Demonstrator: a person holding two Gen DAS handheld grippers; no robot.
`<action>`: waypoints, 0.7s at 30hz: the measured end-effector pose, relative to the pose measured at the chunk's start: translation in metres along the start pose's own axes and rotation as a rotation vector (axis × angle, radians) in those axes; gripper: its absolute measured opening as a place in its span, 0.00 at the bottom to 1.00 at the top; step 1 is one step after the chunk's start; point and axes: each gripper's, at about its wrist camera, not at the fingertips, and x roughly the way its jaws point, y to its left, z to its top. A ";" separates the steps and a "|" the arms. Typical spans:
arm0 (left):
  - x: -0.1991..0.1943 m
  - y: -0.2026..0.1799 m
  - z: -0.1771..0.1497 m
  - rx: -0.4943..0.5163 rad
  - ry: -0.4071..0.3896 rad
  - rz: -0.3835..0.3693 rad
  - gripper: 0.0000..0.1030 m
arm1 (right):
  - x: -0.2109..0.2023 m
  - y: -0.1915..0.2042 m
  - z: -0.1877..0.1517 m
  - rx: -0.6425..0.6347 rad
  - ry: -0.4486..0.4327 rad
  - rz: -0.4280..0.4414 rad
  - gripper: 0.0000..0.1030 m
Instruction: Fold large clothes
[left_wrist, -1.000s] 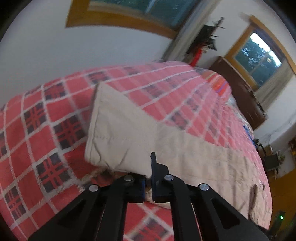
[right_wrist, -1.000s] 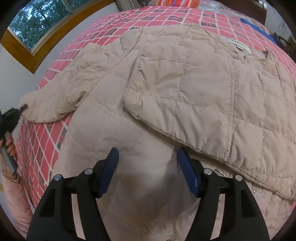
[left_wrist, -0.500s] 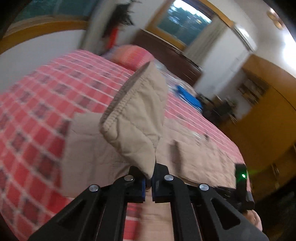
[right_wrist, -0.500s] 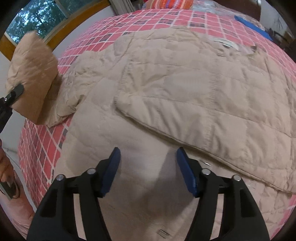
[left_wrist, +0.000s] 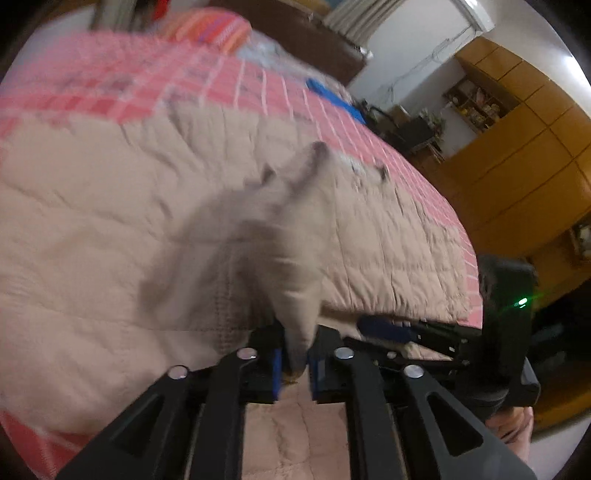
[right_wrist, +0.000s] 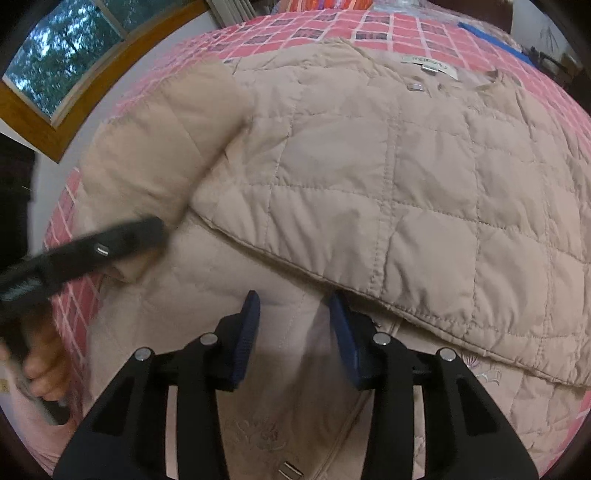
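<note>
A beige quilted jacket (right_wrist: 406, 184) lies spread on the bed, front panel folded over, label near the collar. My left gripper (left_wrist: 295, 363) is shut on the cuff of its sleeve (left_wrist: 266, 240), which rises blurred above the jacket body (left_wrist: 92, 221). In the right wrist view that sleeve (right_wrist: 159, 147) lies doubled over the jacket's left side, with the left gripper (right_wrist: 157, 227) at its end. My right gripper (right_wrist: 293, 332) hangs open over the jacket's lower lining, nothing between its blue pads (right_wrist: 247, 332). It also shows low right in the left wrist view, right gripper (left_wrist: 384, 328).
A red plaid bed cover (right_wrist: 332, 33) lies under the jacket. A striped pillow (left_wrist: 210, 27) and a blue object (left_wrist: 332, 96) sit at the far end. Wooden cupboards (left_wrist: 517, 166) stand beyond the bed. A window (right_wrist: 55, 55) is at the left; a hand (right_wrist: 40, 354) holds the left gripper.
The left gripper has lifted the sleeve off the bed's edge and carried it inward over the jacket body. The right gripper stayed open and moved a little lower over the lining.
</note>
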 end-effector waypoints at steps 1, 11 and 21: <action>0.002 0.003 -0.001 0.001 0.001 -0.014 0.14 | -0.003 -0.004 -0.001 0.014 0.001 0.008 0.33; -0.034 -0.012 -0.028 0.154 -0.057 -0.117 0.54 | -0.046 -0.011 0.001 0.055 -0.054 0.073 0.39; -0.051 0.038 -0.008 0.022 -0.093 0.093 0.55 | -0.021 0.001 0.015 0.059 -0.011 0.095 0.42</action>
